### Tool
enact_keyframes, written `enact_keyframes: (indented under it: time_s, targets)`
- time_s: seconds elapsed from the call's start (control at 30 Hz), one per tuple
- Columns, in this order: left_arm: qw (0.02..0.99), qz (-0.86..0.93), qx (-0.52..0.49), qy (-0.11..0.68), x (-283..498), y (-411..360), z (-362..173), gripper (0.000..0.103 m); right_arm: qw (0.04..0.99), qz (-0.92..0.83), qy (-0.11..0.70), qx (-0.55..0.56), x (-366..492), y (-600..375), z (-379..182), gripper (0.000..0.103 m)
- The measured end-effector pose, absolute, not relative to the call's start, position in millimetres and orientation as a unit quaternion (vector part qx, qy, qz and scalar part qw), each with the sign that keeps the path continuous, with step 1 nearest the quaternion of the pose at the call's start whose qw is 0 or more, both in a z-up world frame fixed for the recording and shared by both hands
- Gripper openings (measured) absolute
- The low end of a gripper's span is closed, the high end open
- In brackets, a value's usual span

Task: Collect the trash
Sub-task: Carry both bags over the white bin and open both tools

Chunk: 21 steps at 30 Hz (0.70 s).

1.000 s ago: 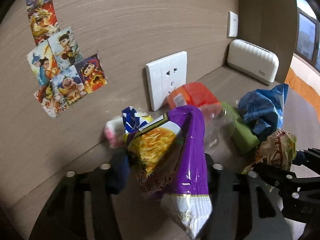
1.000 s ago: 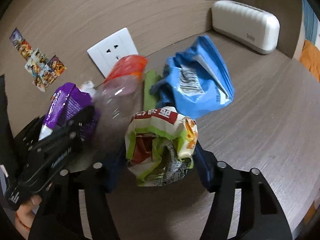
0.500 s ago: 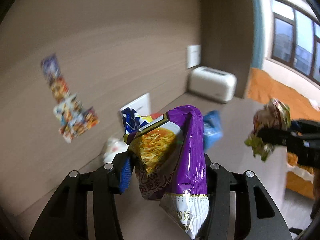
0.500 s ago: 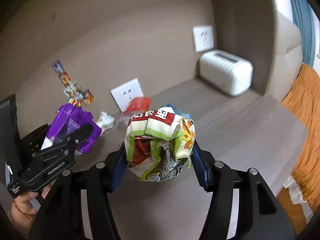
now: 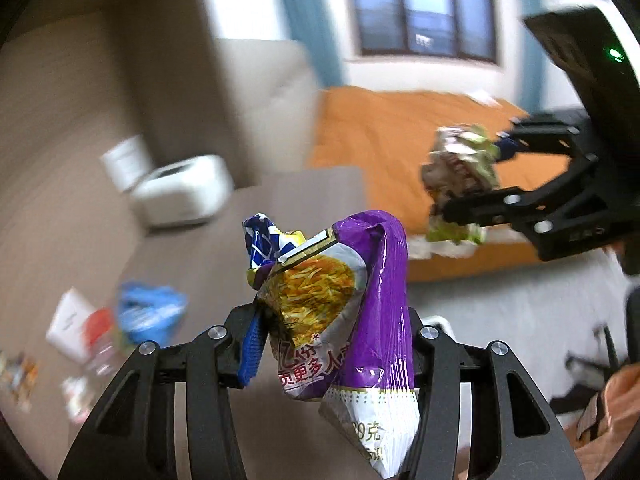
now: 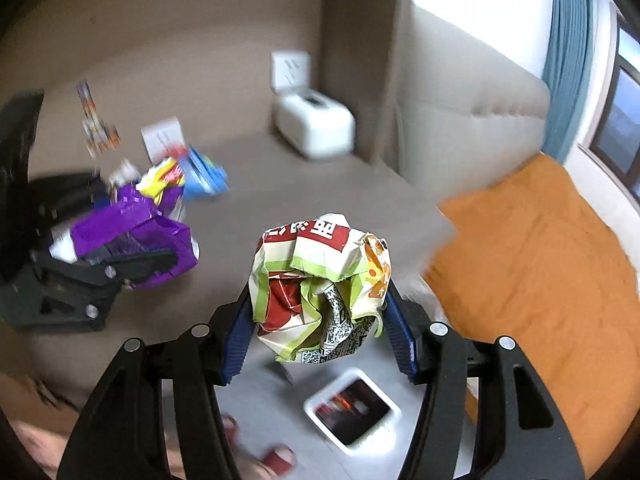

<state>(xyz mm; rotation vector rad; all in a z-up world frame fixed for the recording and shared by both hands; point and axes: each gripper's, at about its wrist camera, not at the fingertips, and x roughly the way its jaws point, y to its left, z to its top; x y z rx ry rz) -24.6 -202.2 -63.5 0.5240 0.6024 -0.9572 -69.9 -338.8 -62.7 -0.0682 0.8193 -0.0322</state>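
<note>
Two pieces of trash are in our grippers at this moment, one each. Our left gripper (image 5: pixel 332 344) is clamped on a purple noodle packet (image 5: pixel 360 304), with a scrap of blue-and-yellow wrapper (image 5: pixel 262 240) bunched against its top. Our right gripper (image 6: pixel 320 320) is clenched around a crumpled ball of green, red and white wrapper (image 6: pixel 320 284), its blue pads pressing both sides.

Both loads hang in the air, clear of the wooden desk (image 6: pixel 280 184). Below the right gripper, on the grey floor, stands a small white bin (image 6: pixel 352 408) with a dark inside, and we judge that both pieces are bound for it. Neither is over its mouth yet as far as we can tell.

So the picking of these two is done; the dropping is left. More remains on the desk near the wall: a blue bag (image 5: pixel 152 312), something red (image 5: pixel 98 320) beside it, and small pale scraps too blurred to name.

The purple packet is glossy, creased and flattened, printed with noodles, and looks empty. The balled wrapper is tightly scrunched and shows a printed code.
</note>
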Motion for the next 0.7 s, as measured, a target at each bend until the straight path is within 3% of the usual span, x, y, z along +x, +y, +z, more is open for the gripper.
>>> enact_keyframes:
  time_s: [0.33,0.7]
  targets:
    - [0.696,-0.524,0.325,0.368,-81.6,-348.4,-187.4,0.049,0.85,-0.011,0.519,-0.091,-112.6,-417.7,-187.6,0.059]
    - [0.633,-0.523,0.313,0.478,-69.5,-417.5,-401.2,0.049,0.776,0.076,0.616,-0.115,-99.9,-481.6,-434.0,0.058]
